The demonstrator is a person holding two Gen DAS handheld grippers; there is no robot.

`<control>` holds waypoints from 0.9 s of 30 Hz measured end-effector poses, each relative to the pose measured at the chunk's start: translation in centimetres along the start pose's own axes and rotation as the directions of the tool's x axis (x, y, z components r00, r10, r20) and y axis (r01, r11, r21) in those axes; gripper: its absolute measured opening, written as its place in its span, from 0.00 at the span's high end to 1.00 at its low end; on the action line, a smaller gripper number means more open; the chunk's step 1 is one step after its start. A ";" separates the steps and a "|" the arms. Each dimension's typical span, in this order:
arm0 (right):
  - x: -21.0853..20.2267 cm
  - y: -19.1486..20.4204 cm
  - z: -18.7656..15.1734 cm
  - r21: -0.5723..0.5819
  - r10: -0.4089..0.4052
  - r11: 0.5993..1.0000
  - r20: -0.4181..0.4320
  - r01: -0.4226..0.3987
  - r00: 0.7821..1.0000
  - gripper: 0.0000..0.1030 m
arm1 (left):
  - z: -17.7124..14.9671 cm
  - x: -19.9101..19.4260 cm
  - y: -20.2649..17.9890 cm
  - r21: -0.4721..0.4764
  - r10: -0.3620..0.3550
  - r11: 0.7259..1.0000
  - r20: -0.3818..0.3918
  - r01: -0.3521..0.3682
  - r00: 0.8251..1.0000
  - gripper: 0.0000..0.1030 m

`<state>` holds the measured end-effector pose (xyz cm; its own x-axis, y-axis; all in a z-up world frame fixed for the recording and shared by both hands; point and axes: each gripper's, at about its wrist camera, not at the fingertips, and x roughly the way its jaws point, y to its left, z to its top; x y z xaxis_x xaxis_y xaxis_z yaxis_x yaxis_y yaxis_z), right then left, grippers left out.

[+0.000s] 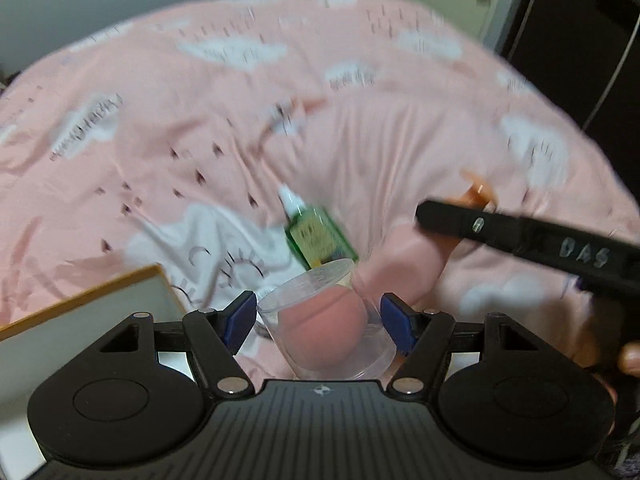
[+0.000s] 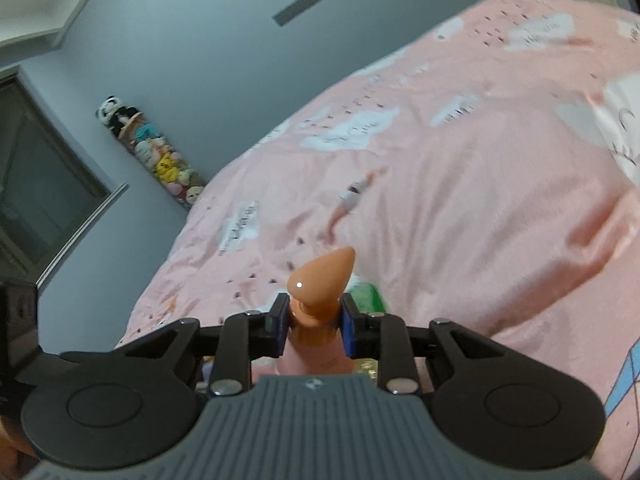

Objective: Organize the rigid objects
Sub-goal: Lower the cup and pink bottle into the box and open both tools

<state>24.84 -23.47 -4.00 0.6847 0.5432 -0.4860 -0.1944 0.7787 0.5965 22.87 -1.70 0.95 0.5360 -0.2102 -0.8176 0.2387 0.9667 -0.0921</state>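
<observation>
Room: a bedroom with a blue-grey wall, a hanging column of plush toys (image 2: 150,152) in the corner, and a bed under a pink duvet (image 1: 240,92) printed with white clouds
Left gripper (image 1: 318,318): its blue pads stand either side of a clear round container (image 1: 326,320) with a pink ball inside; whether they press it or just bracket it I cannot tell through the blur
Right gripper (image 2: 314,316): closed narrow on the neck of a pink bottle (image 2: 314,354), just under its orange teardrop cap (image 2: 326,274)
Bottle's heading: long axis runs along the fingers, cap end forward and away from the hand, tipped a little to the right
On the bed: a green bottle (image 1: 316,236) lies flat near the container, white cap pointing up the bed, long axis slightly slanted; a white box with a tan edge (image 1: 80,316) sits at the left
Doing it well, I'd say: keep the neck grip firm so the bottle doesn't pivot, carry it slowly, and lower it base-first beside the others before letting go
</observation>
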 end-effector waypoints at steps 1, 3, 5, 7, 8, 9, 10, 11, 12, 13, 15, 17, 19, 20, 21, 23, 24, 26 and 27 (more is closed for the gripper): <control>-0.2 0.6 0.1 -0.016 0.012 1.000 0.000 -0.013 1.000 0.76 | 0.0 -0.9 0.4 -0.013 -0.001 1.000 0.030 0.002 1.000 0.24; -0.2 2.0 0.2 -0.047 0.036 0.998 -0.004 -0.036 0.999 0.75 | -0.5 -2.3 1.7 -0.040 -0.001 0.999 0.079 0.004 0.997 0.24; -0.2 3.5 0.3 -0.085 0.072 0.994 -0.016 -0.073 0.997 0.75 | -0.9 -4.2 2.9 -0.063 0.011 0.998 0.128 -0.003 0.992 0.24; 0.0 4.8 0.3 -0.109 0.104 0.988 -0.033 -0.107 0.994 0.75 | -1.6 -5.6 4.5 -0.085 0.037 0.996 0.161 -0.024 0.986 0.24; 0.2 5.7 0.3 -0.127 0.123 0.984 -0.045 -0.128 0.991 0.75 | -2.0 -6.2 5.3 -0.094 0.052 0.995 0.170 -0.036 0.984 0.24; 0.5 6.4 0.2 -0.143 0.134 0.980 -0.054 -0.141 0.990 0.76 | -2.4 -6.6 5.9 -0.106 0.068 0.993 0.175 -0.050 0.982 0.24; 0.8 7.4 0.2 -0.170 0.146 0.973 -0.067 -0.156 0.987 0.76 | -2.8 -7.0 6.8 -0.114 0.083 0.991 0.177 -0.063 0.981 0.24; 1.1 8.2 0.0 -0.193 0.155 0.967 -0.080 -0.168 0.985 0.75 | -3.3 -7.2 7.4 -0.119 0.096 0.990 0.175 -0.076 0.980 0.24; 1.5 9.1 -0.2 -0.219 0.166 0.958 -0.098 -0.184 0.981 0.76 | -3.7 -7.3 8.1 -0.122 0.107 0.989 0.169 -0.087 0.980 0.24; 2.0 9.9 -0.5 -0.244 0.176 0.949 -0.119 -0.201 0.977 0.76 | -4.3 -7.4 8.7 -0.126 0.114 0.988 0.163 -0.094 0.980 0.24; 3.2 11.7 -1.1 -0.298 0.187 0.926 -0.173 -0.232 0.967 0.76 | -5.3 -7.1 9.8 -0.123 0.114 0.988 0.151 -0.095 0.982 0.24; 4.6 13.1 -2.1 -0.352 0.169 0.904 -0.228 -0.243 0.959 0.76 | -6.3 -6.4 10.8 -0.112 0.110 0.989 0.131 -0.095 0.985 0.24; 6.2 14.0 -3.1 -0.401 0.142 0.882 -0.277 -0.249 0.950 0.76 | -7.0 -5.5 11.7 -0.097 0.106 0.991 0.096 -0.096 0.990 0.24; 7.0 14.3 -3.6 -0.424 0.130 0.869 -0.304 -0.256 0.944 0.76 | -7.2 -5.0 12.0 -0.084 0.107 0.991 0.080 -0.100 0.991 0.25; 7.8 14.5 -4.0 -0.446 0.117 0.855 -0.329 -0.264 0.937 0.76 | -7.3 -4.4 12.2 -0.065 0.108 0.993 0.063 -0.103 0.992 0.25; 9.2 15.0 -4.8 -0.505 0.090 0.815 -0.374 -0.284 0.923 0.76 | -7.8 -3.8 12.7 -0.036 0.114 0.993 0.033 -0.113 0.993 0.25; 9.7 15.2 -5.3 -0.535 0.078 0.792 -0.392 -0.295 0.917 0.76 | -7.8 -3.3 13.0 -0.028 0.119 0.993 0.016 -0.119 0.993 0.25; 10.4 15.6 -6.3 -0.588 0.051 0.744 -0.423 -0.317 0.905 0.76 | -8.1 -2.6 13.5 -0.026 0.118 0.993 -0.014 -0.118 0.993 0.25; 10.7 15.6 -6.7 -0.607 0.039 0.725 -0.435 -0.325 0.899 0.76 | -8.3 -2.3 13.7 -0.035 0.110 0.993 -0.028 -0.111 0.994 0.25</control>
<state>24.39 -3.41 -4.21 0.3025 0.6554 -0.6921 -0.7897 0.5790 0.2031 18.18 13.27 -3.11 0.5364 -0.0989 -0.8381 0.1493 0.9886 -0.0210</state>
